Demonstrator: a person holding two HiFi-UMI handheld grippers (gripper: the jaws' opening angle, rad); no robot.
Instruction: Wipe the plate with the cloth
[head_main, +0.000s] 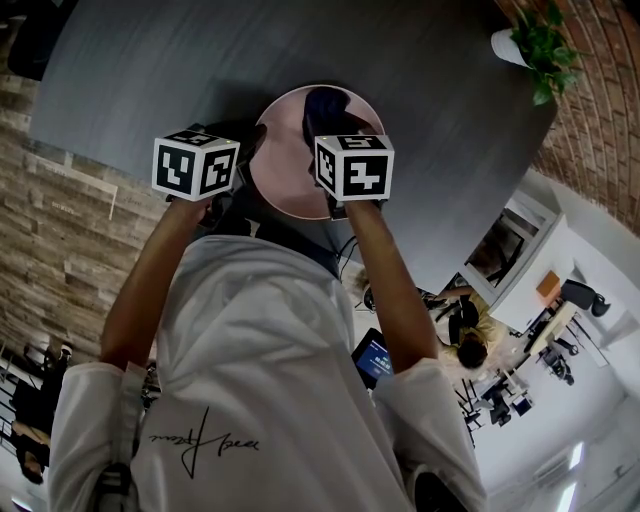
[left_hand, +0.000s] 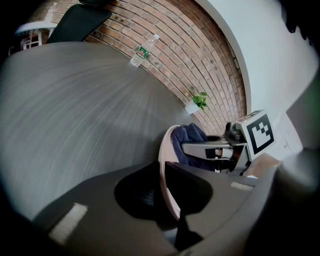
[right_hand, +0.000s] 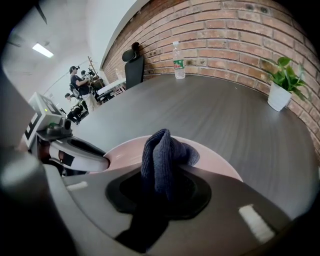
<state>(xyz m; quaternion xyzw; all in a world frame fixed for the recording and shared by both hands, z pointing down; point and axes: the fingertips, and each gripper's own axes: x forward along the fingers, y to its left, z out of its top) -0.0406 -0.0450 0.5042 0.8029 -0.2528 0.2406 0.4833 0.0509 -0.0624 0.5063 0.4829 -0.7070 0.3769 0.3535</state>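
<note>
Dark grey round table beside a brick wall, with a water bottle and a potted plant at the far edge. Pink plate is on the near part of the table. Left gripper is clamped narrow on the plate's rim. Right gripper pinches the bunched dark blue cloth, which rests against the plate's face.
</note>
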